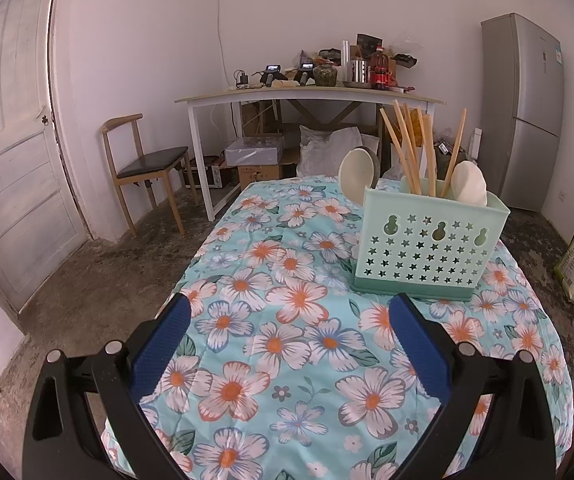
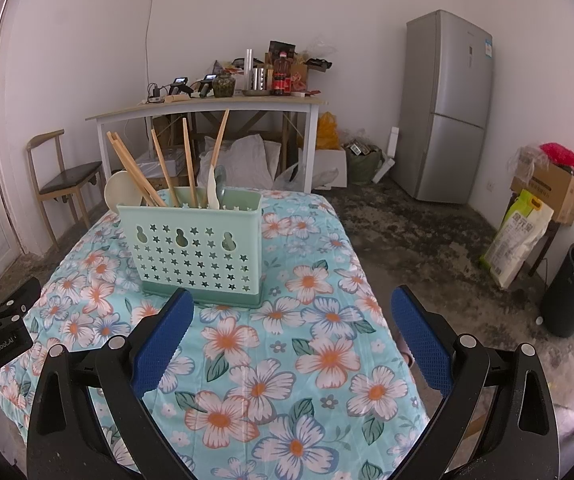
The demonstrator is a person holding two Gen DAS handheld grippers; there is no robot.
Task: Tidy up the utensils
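Floral cloth covers the tabletop [image 1: 287, 320] in the left wrist view, with bare concrete floor and a cluttered desk behind it. On the cloth stands the mint caddy [image 1: 427, 248], upright, with chopsticks [image 1: 407, 152] fanned out of its top and pale spoons [image 1: 469, 184] leaning among them; one more spoon [image 1: 353, 176] shows past its left corner. The left claw [image 1: 291, 344] hangs near the caddy with its blue pads spread wide and nothing between them. In the right wrist view the same caddy [image 2: 199, 240] sits ahead and to the left, the chopsticks [image 2: 159, 168] splayed at mixed angles, a spoon [image 2: 121, 192] at the left end. The right claw [image 2: 293, 344] is likewise wide apart and empty. No loose utensil shows on the cloth, so the work looks close to done; any tidying would call for pinching one stick low on its shaft, while the other claw steadies the light caddy against tipping.
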